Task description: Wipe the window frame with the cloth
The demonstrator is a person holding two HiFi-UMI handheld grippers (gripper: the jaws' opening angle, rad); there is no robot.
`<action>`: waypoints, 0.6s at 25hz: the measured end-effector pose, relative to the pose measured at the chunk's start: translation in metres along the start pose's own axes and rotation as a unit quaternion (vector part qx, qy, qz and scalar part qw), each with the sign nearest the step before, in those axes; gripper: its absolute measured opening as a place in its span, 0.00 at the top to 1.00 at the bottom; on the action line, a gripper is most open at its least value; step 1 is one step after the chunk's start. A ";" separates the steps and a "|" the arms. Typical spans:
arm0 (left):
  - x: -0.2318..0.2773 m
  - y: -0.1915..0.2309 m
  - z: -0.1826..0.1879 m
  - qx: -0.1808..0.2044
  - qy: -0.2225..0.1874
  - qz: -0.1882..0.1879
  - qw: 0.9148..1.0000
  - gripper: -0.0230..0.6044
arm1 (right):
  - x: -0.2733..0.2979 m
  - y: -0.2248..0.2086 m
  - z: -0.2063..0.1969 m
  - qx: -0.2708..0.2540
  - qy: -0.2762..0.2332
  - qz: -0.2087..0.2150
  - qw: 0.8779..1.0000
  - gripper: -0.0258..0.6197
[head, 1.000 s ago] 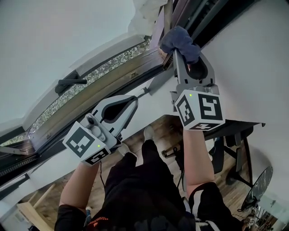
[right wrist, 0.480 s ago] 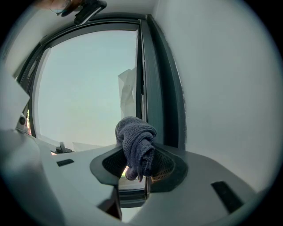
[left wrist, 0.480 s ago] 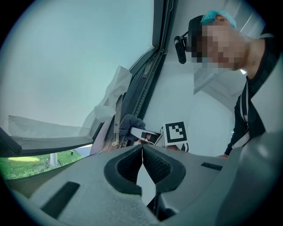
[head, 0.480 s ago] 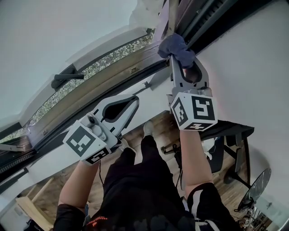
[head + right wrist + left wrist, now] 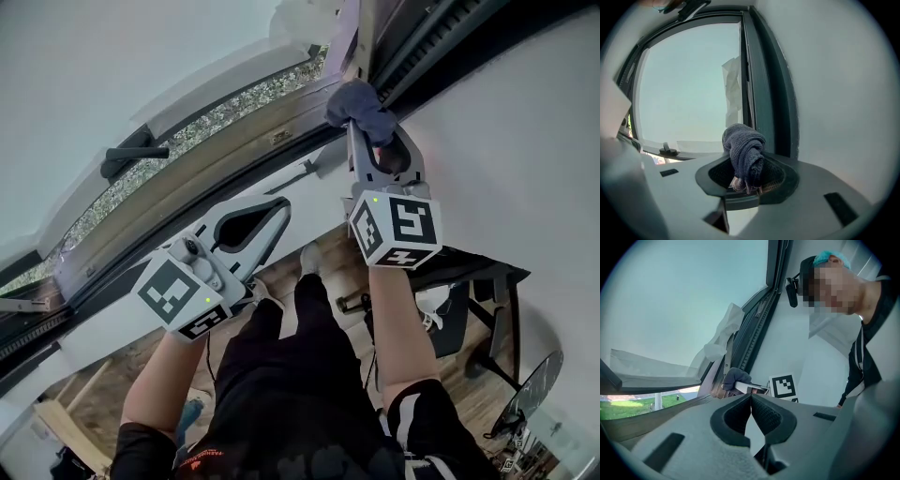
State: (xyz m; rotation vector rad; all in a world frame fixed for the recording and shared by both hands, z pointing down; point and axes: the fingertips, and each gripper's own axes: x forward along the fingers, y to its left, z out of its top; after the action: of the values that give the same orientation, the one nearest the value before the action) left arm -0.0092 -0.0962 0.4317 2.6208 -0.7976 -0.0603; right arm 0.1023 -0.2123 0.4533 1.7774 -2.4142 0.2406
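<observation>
- Grey-brown window frame [image 5: 216, 155] is the biggest thing in the head view. Its lower rail runs diagonally, and a dark upright member rises at top right.
- White wall [image 5: 525, 159] sits right of the upright. Black window handle [image 5: 131, 153] is far down the rail, well apart from both tools.
- Right gripper [image 5: 362, 131] is raised to the corner where rail meets upright. Its jaws are clamped on the cloth.
- Left gripper [image 5: 279, 208] is held lower, below the rail and apart from it. Its own view shows the jaws closed tip to tip with nothing between them.
- Dark blue-grey knitted cloth [image 5: 360, 105] is bunched and sticks out past the right jaw tips. In the head view it sits at that frame corner and looks pressed on it; actual contact is hard to confirm.
- Step, as I judge it: wiping is under way at the corner end of the frame.
- Next move calls for keeping the wad pushed onto the frame surface and dragging it along the rail or up the upright. The grip has to stay firm so the cloth does not pull out. The left tool has no job yet.
</observation>
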 end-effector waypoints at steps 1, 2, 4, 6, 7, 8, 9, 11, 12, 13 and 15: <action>0.000 0.001 -0.001 -0.001 0.001 0.000 1.000 0.93 | 0.001 0.000 -0.003 0.002 0.002 0.000 1.000 0.76; 0.001 0.001 -0.003 -0.002 0.002 0.001 1.000 0.93 | 0.002 0.000 -0.006 0.004 0.005 0.001 1.000 0.76; 0.001 0.002 -0.004 -0.004 0.004 0.002 1.000 0.93 | 0.004 -0.001 -0.012 0.010 0.011 0.002 1.000 0.76; 0.002 0.002 -0.005 -0.005 0.004 0.002 1.000 0.93 | 0.006 -0.002 -0.020 0.017 0.018 0.003 1.000 0.76; 0.003 0.002 -0.005 -0.006 0.004 0.002 1.000 0.93 | 0.007 -0.002 -0.024 0.019 0.022 0.003 1.000 0.76; 0.003 0.002 -0.005 -0.006 0.004 0.002 1.000 0.93 | 0.007 -0.003 -0.028 0.022 0.027 0.003 0.999 0.76; 0.004 0.001 -0.004 -0.005 0.004 0.001 1.000 0.93 | 0.008 -0.004 -0.031 0.024 0.030 0.002 0.999 0.76; 0.003 0.000 -0.003 -0.004 0.003 0.001 1.000 0.93 | 0.008 -0.005 -0.037 0.026 0.037 0.001 0.999 0.76; 0.003 0.000 -0.002 -0.004 0.003 0.001 1.000 0.93 | 0.008 -0.005 -0.040 0.026 0.040 0.000 0.999 0.76; 0.002 -0.001 -0.001 -0.004 0.003 0.002 1.000 0.93 | 0.008 -0.006 -0.043 0.026 0.044 -0.001 0.999 0.76; 0.000 -0.002 0.000 -0.005 0.002 0.003 1.000 0.93 | 0.009 -0.007 -0.051 0.027 0.054 -0.003 0.998 0.76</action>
State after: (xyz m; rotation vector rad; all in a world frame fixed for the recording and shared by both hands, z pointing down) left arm -0.0087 -0.0947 0.4308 2.6090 -0.8017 -0.0564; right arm 0.1070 -0.2118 0.5048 1.7452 -2.3493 0.3933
